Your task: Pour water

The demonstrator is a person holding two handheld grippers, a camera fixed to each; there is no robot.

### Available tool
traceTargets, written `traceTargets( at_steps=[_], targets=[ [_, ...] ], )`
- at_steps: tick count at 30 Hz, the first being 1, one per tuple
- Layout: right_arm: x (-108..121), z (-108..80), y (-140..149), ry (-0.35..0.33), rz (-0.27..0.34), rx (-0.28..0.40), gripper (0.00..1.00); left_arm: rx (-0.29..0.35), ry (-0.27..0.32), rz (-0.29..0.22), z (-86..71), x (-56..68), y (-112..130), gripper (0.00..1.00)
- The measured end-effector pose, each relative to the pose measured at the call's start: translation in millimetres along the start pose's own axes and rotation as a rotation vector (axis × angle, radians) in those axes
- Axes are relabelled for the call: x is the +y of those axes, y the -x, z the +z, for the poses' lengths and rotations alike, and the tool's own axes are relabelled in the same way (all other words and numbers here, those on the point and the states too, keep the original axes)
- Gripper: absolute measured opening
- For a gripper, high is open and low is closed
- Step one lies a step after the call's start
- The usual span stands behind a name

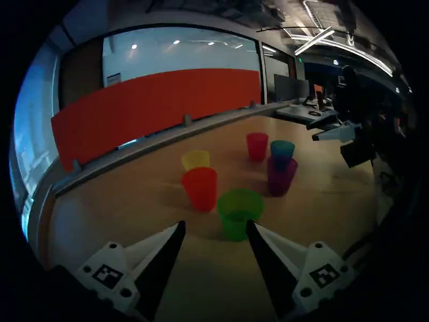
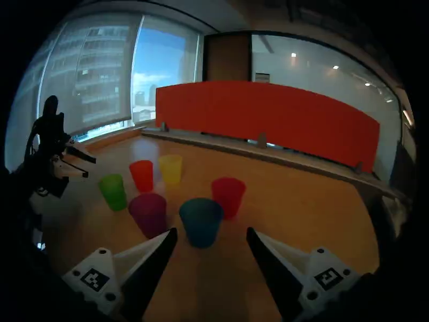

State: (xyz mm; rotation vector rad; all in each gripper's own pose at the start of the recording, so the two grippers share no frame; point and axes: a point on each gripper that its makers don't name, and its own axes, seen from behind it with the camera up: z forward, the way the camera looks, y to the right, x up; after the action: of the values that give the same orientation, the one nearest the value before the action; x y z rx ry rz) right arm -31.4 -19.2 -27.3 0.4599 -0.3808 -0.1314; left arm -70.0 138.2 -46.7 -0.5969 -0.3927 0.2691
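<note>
Several plastic cups stand on a wooden table (image 1: 134, 198). In the left gripper view a green cup (image 1: 239, 212) is nearest, just beyond my open left gripper (image 1: 216, 233); behind it stand an orange-red cup (image 1: 200, 187), a yellow cup (image 1: 195, 159), a purple cup (image 1: 281, 175), a teal cup (image 1: 282, 152) and a red cup (image 1: 257, 146). In the right gripper view my right gripper (image 2: 211, 239) is open right before the teal cup (image 2: 201, 221), with the purple cup (image 2: 148, 213), red cup (image 2: 228, 196), green cup (image 2: 113, 191), orange-red cup (image 2: 142, 175) and yellow cup (image 2: 170, 168) around it. Neither holds anything.
A red partition (image 1: 155, 110) runs along the table's far edge (image 2: 279, 115). The other gripper shows far off at the right (image 1: 343, 134) in the left view and at the left (image 2: 56, 166) in the right view. Large windows (image 2: 91, 86) lie beyond; desks with monitors (image 1: 300, 94) stand farther back.
</note>
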Motion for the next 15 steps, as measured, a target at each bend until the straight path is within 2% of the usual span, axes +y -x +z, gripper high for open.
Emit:
traceTargets(
  at_steps=[8, 15],
  targets=[
    [6, -12.2, -15, 0.076, 0.011, 0.06, 1.0, 0.094, -0.101, -0.061, -11.6, -21.5, -11, 0.84],
    [17, -18.6, -33, 0.192, -0.01, 0.13, 1.0, 0.186, -0.206, -0.085, -26.1, -39.3, -28, 0.84]
  ],
)
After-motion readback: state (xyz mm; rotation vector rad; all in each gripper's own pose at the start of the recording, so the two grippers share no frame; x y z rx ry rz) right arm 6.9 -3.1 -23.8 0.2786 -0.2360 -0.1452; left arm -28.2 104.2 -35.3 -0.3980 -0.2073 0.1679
